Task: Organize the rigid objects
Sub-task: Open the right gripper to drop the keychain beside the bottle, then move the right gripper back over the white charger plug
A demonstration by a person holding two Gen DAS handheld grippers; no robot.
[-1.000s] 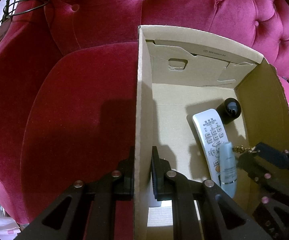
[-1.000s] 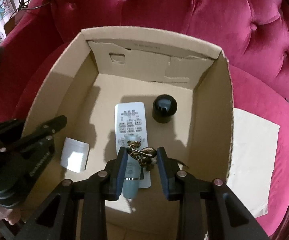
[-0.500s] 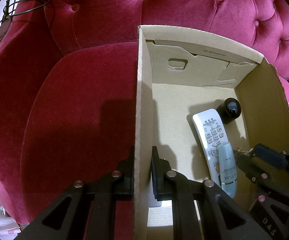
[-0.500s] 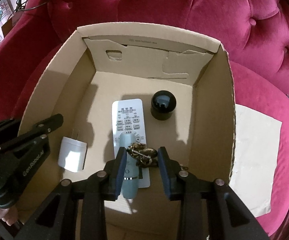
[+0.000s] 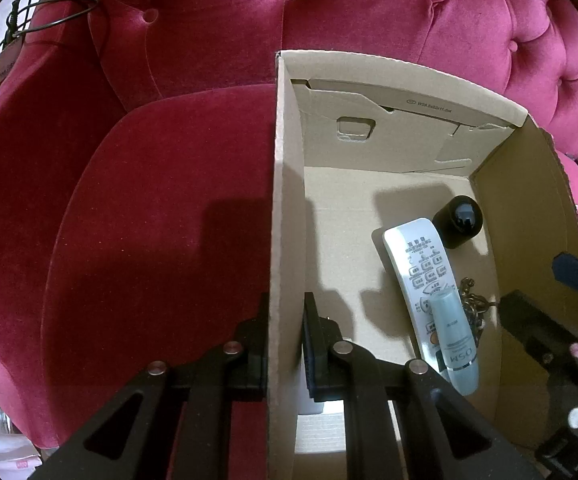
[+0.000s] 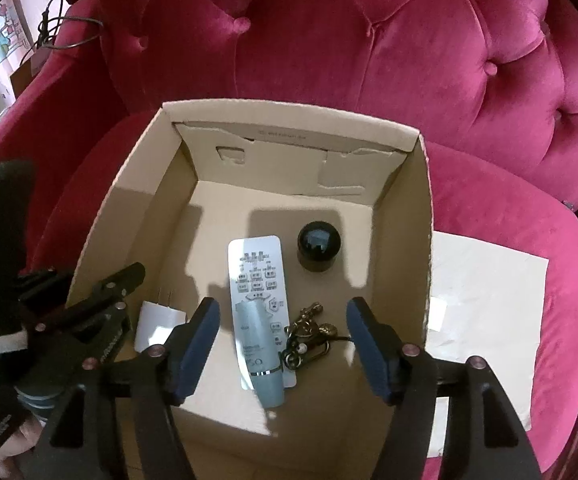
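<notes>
An open cardboard box [image 6: 289, 106] stands on a red armchair seat. On its floor lie a white remote [image 6: 255, 272], a grey-blue tube [image 6: 263, 360] on top of the remote, a brass keychain [image 6: 307, 336], a black round cap [image 6: 319, 246] and a white charger plug [image 6: 155, 322]. My left gripper [image 5: 287, 308] is shut on the box's left wall [image 5: 285, 200]. My right gripper [image 6: 283, 312] hovers above the box floor with its jaws opening. The keychain lies loose below them, touching neither pad.
The red tufted velvet armchair [image 6: 409, 40] surrounds the box on all sides. A white sheet of paper [image 6: 485, 300] lies on the seat right of the box. A thin dark cable [image 5: 49, 12] loops over the left armrest.
My right gripper has opened wide, let the keychain drop onto the box floor and lifted a little. The left gripper keeps its hold on the wall.
</notes>
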